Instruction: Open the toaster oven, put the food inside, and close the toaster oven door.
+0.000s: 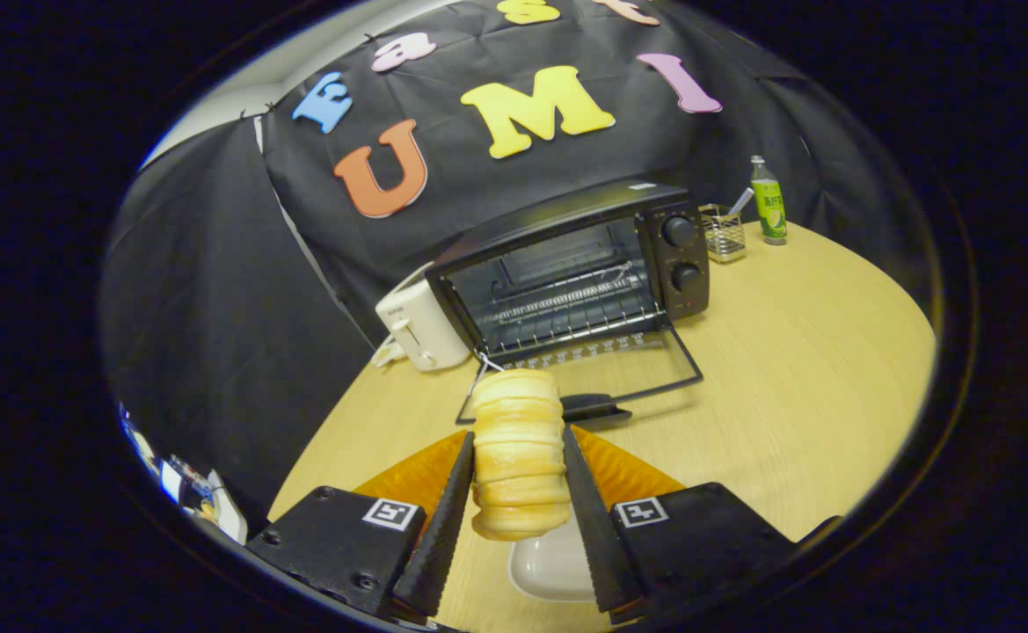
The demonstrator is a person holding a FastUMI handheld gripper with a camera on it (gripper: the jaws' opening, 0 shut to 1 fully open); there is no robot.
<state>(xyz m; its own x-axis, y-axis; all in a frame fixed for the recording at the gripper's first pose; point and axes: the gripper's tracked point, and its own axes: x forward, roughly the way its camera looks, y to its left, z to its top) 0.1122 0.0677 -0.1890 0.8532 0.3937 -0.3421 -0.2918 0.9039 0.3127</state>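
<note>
A light wooden surface (pixel 812 352) with a rounded edge spans the booth. Black creased cloth (pixel 215 290) hangs as the wall behind and to the left. A pale ceiling strip (pixel 241 97) shows at far left, dimly lit.

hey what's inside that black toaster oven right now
Inside the black toaster oven, its glass door folded down open, a bare wire rack shows with no food on it. The ridged tan bread piece is clamped between the gripper fingers, ahead of the door.
</note>
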